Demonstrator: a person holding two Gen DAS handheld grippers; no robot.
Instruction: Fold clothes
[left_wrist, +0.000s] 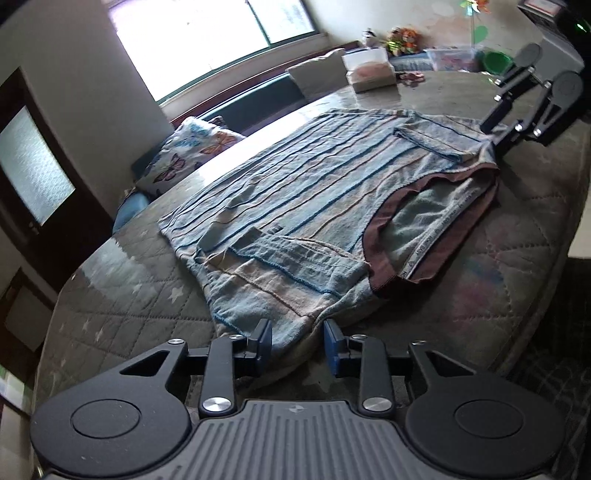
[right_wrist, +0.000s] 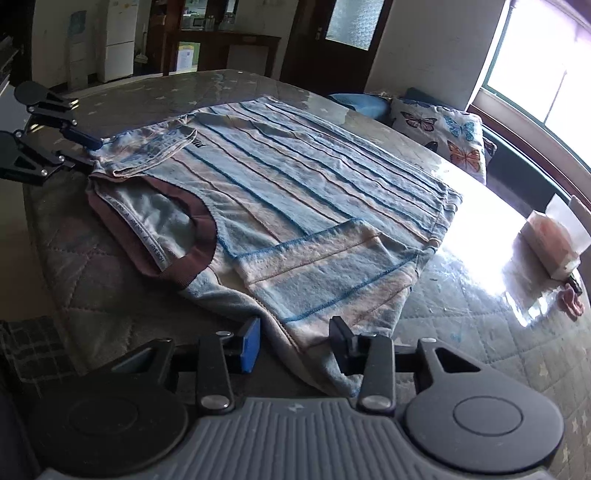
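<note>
We see a light blue knitted sweater with thin blue and tan stripes and a brown ribbed collar (left_wrist: 295, 206) lying flat on the grey quilted star-patterned cover of the counter (left_wrist: 122, 295), both sleeves folded in across the front. In the right wrist view the same sweater (right_wrist: 295, 206) spreads over the counter (right_wrist: 480, 332) with its collar toward the left.

Our left hand-held gripper (left_wrist: 297, 343) has its jaws apart, one blue pad on each side of the sweater's shoulder edge. The fabric runs into the gap between them; the pads stand beside the cloth and are not pressed together on it. From the right wrist view, this left hand-held gripper (right_wrist: 88, 153) sits at the far shoulder corner, its tips at the cloth edge.

Our right hand-held gripper (right_wrist: 295, 345) is likewise spread wide, the near shoulder edge of the sweater lying between its pads. In the left wrist view the right hand-held gripper (left_wrist: 496, 136) meets the far shoulder corner; we cannot tell there whether it pinches the cloth.

A butterfly-print pillow (right_wrist: 443, 136) lies beyond the counter near the window, and a clear plastic box (left_wrist: 369, 68) stands on the far side.
</note>
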